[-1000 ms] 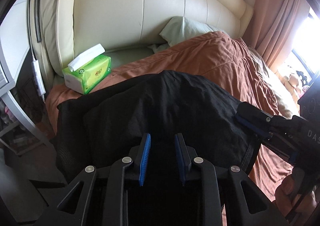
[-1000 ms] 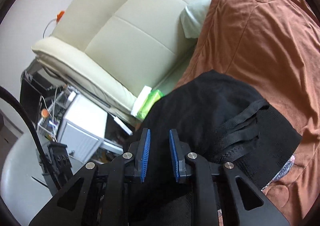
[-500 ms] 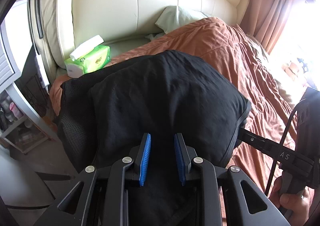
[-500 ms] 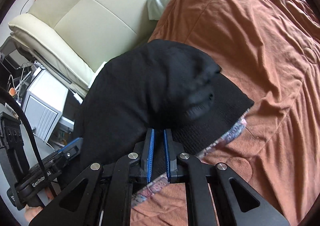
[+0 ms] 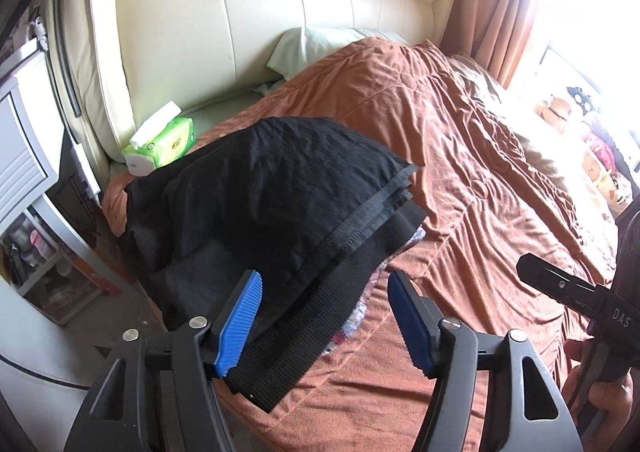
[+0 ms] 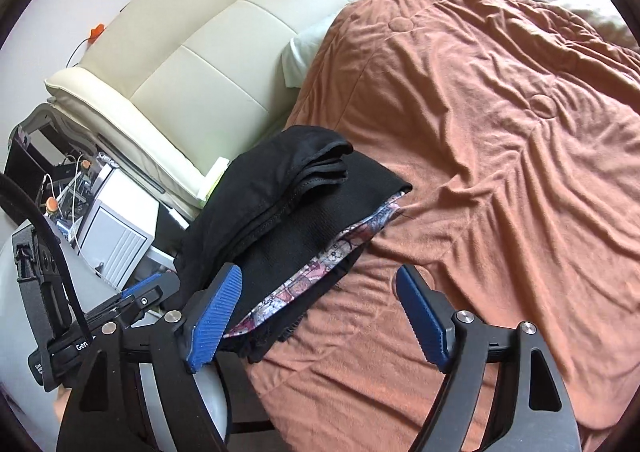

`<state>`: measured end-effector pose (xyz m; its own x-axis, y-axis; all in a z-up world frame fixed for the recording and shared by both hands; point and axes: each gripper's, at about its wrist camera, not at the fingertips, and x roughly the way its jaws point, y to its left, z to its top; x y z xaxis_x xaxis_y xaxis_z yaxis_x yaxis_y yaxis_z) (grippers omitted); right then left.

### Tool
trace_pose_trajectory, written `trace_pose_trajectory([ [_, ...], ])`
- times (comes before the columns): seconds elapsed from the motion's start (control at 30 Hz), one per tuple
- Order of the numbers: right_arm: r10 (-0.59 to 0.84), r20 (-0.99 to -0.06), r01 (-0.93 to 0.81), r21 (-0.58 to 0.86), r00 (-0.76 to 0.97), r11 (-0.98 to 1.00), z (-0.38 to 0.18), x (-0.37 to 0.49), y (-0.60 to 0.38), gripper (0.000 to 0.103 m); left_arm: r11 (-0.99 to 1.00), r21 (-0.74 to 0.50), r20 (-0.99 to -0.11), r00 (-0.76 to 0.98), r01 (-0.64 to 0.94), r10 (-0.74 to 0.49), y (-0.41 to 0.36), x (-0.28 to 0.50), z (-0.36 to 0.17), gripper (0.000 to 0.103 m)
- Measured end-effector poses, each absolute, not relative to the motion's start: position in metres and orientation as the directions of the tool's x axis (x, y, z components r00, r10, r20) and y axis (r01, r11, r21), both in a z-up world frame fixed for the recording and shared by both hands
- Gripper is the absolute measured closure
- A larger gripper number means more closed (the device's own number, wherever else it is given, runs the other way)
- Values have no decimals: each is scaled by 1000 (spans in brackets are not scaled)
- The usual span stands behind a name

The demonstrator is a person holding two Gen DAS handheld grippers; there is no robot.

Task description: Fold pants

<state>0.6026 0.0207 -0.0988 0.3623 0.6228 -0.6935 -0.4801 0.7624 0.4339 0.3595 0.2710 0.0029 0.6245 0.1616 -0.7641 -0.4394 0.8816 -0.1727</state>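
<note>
The black pants (image 5: 280,191) lie folded in layers on the near left corner of the brown quilt (image 5: 480,171), waistband edge towards me. They show in the right wrist view too, as black pants (image 6: 288,187) over a strip of patterned fabric (image 6: 348,244). My left gripper (image 5: 325,279) hovers just short of the waistband; its jaws are opening and the pads touch nothing. My right gripper (image 6: 319,272) stands beside the pile over the quilt, jaws opening with only bedding behind the gap.
A green tissue pack (image 5: 160,145) sits by the cream headboard (image 5: 240,31), and a pale pillow (image 5: 320,47) lies behind the quilt. A white drawer unit (image 6: 116,236) stands left of the bed. Curtains (image 5: 500,11) and soft toys (image 5: 592,155) are at the far right.
Both grippers were shut on the black pants; now both have let go, opened wide and pulled back. The pants have settled in a folded pile on the bed corner.
</note>
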Motion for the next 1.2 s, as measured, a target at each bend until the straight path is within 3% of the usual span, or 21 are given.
trace_pose_trajectory([
  [0.03, 617, -692, -480, 425, 374, 767, -92, 593, 14, 22, 886, -166, -760, 628, -433, 165, 264, 357, 7, 28],
  [0.07, 607, -693, -477, 412, 390, 776, -87, 586, 5, 16, 890, -157, -756, 631, -429, 171, 257, 354, 11, 20],
  [0.17, 589, -673, -460, 392, 447, 797, -71, 562, -21, 0, 899, -121, -737, 645, -420, 202, 237, 342, 22, 9],
  [0.33, 589, -652, -444, 399, 477, 802, -55, 524, -51, 0, 906, -104, -711, 668, -411, 221, 210, 320, 35, 1],
  [1.2, 522, -571, -444, 284, 633, 850, 9, 329, -158, 0, 949, -82, -634, 751, -304, 186, 102, 193, 73, 0],
])
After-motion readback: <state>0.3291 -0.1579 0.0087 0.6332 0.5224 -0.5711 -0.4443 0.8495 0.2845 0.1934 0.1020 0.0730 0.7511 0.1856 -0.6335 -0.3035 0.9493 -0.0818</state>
